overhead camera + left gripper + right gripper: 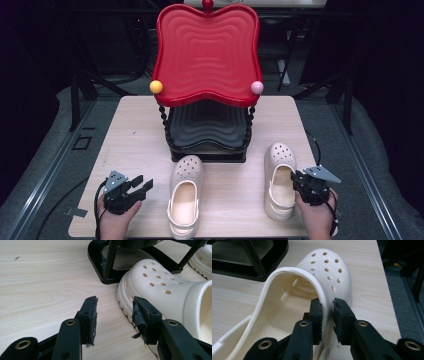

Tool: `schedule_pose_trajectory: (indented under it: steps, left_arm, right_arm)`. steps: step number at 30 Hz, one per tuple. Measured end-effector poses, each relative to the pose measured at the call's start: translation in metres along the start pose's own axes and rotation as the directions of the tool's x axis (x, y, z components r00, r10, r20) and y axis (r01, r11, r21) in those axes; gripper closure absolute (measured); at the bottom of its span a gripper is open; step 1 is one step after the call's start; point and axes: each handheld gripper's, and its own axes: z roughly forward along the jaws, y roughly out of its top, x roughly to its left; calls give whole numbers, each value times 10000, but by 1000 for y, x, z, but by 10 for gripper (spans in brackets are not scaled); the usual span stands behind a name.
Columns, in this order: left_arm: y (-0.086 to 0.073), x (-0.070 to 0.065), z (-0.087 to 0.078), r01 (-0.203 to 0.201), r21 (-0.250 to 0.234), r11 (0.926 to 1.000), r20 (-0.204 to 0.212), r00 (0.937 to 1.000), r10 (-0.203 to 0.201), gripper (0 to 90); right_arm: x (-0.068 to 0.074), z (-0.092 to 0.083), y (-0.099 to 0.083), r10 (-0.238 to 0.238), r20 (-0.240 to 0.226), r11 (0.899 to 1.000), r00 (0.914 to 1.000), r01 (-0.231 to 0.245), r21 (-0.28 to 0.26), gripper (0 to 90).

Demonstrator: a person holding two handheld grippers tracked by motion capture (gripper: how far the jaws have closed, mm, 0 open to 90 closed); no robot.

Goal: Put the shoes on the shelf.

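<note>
Two cream clogs lie on the wooden table, toes pointing away from me. The left clog [184,195] rests near the front middle, and its perforated toe [160,282] lies just right of my left gripper [114,315], which is open and holds nothing. In the high view that left gripper [134,186] sits beside the clog, apart from it. My right gripper [327,315] is shut on the side wall of the right clog [294,297], one jaw inside the opening and one outside. From above, the right gripper [304,183] meets the right clog [279,175] at its right rim.
A two-tier stand sits at the table's back middle, with a red wavy tray [207,50] on top and a black tray [207,125] below on a black base [100,262]. The table's right edge [387,285] lies close to the right clog.
</note>
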Motion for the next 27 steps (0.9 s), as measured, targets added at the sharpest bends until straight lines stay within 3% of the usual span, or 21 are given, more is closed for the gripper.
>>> schedule_pose_trajectory:
  steps: [5, 14, 21, 27]
  left_arm:
    - [-2, 0, -1, 55, -27, 10000, -60, 10000, -55, 547]
    - [0, -4, -1, -26, -21, 10000, 71, 10000, 26, 544]
    - [4, -6, -2, 28, -188, 9998, 270, 9996, -23, 542]
    - [5, -15, -2, -93, -188, 9998, 538, 9985, 103, 542]
  right_arm:
    - [1, 0, 3, -174, 169, 9998, 9997, 173, 29, 811]
    - [7, -11, 2, -339, -57, 9992, 9994, 340, 193, 830]
    - [25, -26, 1, -457, -820, 9985, 9956, 479, 253, 835]
    - [51, -37, 5, -1059, -1352, 9940, 9851, 1085, 120, 837]
